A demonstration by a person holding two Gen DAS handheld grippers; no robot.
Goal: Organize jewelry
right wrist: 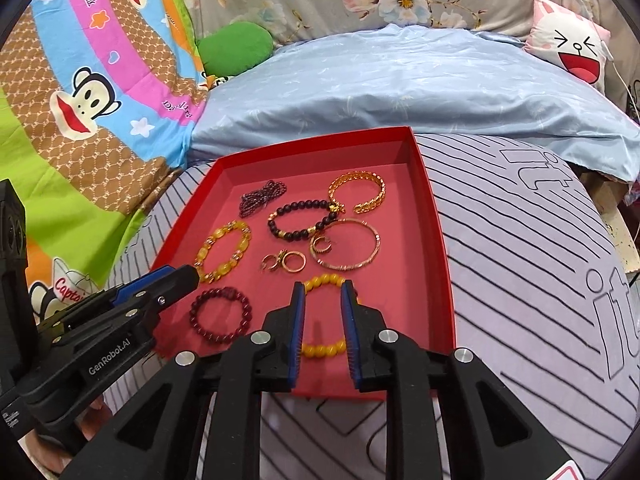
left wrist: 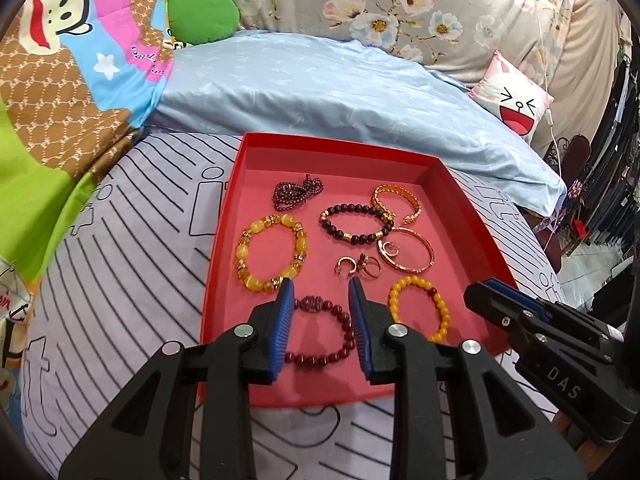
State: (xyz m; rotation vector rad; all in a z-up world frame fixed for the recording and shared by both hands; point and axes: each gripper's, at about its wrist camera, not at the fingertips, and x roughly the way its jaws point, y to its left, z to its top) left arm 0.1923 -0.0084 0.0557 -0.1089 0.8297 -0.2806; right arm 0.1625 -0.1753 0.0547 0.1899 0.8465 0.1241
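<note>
Red tray [left wrist: 224,216] on the bed: five bead bracelets, two gold bangles. Your left claw [left wrist: 320,288] gapes narrowly, empty, over the maroon bracelet [left wrist: 320,356]; right claw [right wrist: 322,290] likewise over the yellow bracelet [right wrist: 322,348].

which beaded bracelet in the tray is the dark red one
The dark red bracelet at the tray's near edge, framed by the left hand-held gripper; the other beaded bracelets are yellow or black.
</note>
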